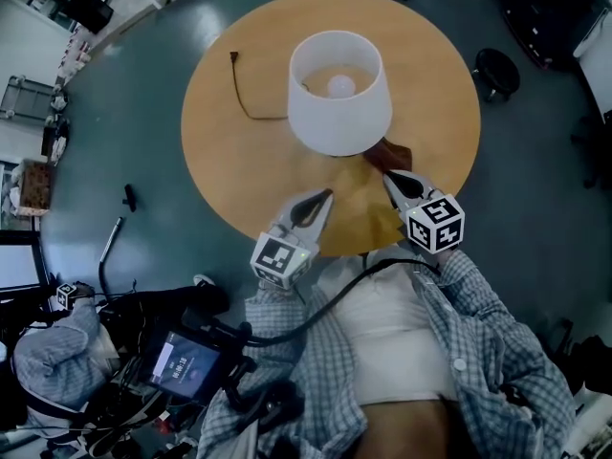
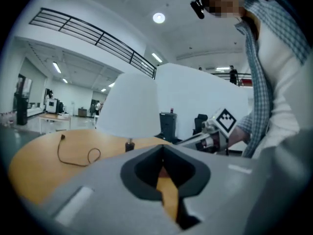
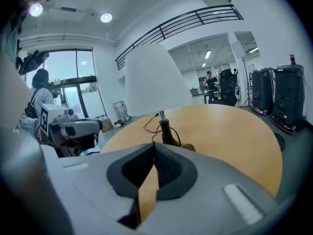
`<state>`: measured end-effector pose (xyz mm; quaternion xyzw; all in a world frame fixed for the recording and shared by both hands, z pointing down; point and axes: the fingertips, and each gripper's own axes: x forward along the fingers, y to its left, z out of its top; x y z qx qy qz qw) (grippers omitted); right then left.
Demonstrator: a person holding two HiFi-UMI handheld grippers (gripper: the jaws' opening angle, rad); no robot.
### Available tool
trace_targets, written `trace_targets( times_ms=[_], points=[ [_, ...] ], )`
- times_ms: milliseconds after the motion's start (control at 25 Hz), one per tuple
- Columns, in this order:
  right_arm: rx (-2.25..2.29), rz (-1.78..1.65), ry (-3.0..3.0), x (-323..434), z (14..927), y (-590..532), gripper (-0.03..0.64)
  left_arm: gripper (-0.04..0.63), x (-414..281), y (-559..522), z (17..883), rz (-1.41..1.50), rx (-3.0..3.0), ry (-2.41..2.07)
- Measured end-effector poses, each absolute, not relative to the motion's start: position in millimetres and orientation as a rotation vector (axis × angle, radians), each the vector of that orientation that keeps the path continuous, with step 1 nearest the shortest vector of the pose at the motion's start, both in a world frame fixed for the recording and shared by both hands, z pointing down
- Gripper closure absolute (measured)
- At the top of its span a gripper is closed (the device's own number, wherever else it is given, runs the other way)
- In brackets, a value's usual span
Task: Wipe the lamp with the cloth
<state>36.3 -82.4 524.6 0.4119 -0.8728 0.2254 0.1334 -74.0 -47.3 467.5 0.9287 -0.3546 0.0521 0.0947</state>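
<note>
Matt white lampshade (image 1: 337, 127), smooth light wood table (image 1: 229, 175), dull brown cloth (image 1: 391, 154)

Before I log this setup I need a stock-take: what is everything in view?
Table: one, light wood, round, centre of view.
Lamp: one, white shade, upright on the table.
Cord: one, dark, on the table left of the lamp.
Cloth: one, brown, on the table at the lamp's foot, partly under the shade.
Stool: one, black, on the floor right of the table.
Left hand-held gripper: one, grey, shut, empty, over the table's near edge.
Right hand-held gripper: one, grey, shut, empty, near the cloth.
</note>
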Motion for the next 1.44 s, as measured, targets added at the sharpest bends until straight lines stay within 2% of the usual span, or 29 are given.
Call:
trace_targets(
  times_ms=[360, 1440],
  points=[
    [1.120, 0.653, -2.522, 24.3, 542.5, -72.6, 0.614, 0.591, -59.8, -40.8, 500.3, 0.162, 2.685, -0.945],
    [1.019, 0.641, -2.526, 22.1, 549.3, -64.6, 0.614, 0.591, -56.6, -33.0, 511.8, 0.165, 2.645, -0.943]
  ],
)
